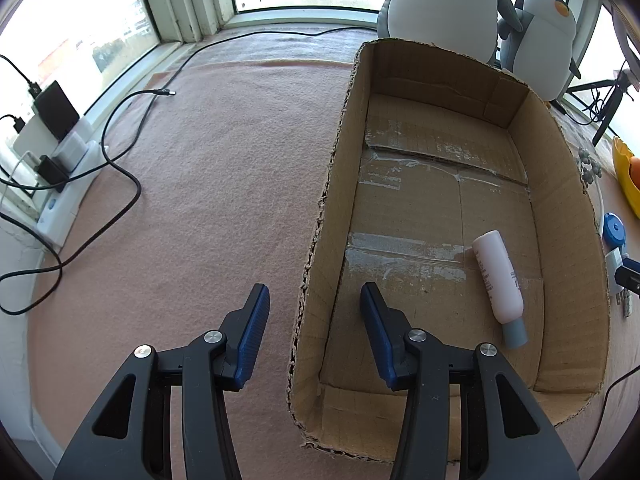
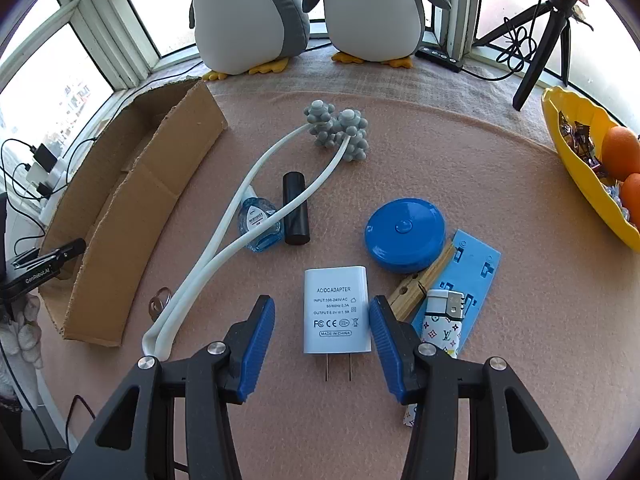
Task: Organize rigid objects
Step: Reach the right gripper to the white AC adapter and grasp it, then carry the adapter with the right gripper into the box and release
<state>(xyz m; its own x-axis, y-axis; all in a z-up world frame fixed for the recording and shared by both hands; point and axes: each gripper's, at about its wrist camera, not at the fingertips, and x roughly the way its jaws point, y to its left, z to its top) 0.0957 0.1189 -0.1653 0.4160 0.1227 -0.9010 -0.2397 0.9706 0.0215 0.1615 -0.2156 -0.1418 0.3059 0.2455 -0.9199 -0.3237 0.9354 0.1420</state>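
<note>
Right tongs (image 2: 322,344) spread wide, white adapter (image 2: 335,315) lying between them, cardboard box (image 2: 132,216) left

Adapter (image 2: 335,310) sides free; lighter (image 2: 442,322) crowds right.

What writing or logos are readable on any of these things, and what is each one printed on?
"AC/DC ADAPTER", "MADE IN CHINA", "FC CE": white adapter; its input and output lines are too small to read surely.
"LV" monogram: lighter.
"GenRobot.AI": black device at the left edge.
Small blue bottle label: blurred.
Pink bottle in the cardboard box: print too small.
</note>
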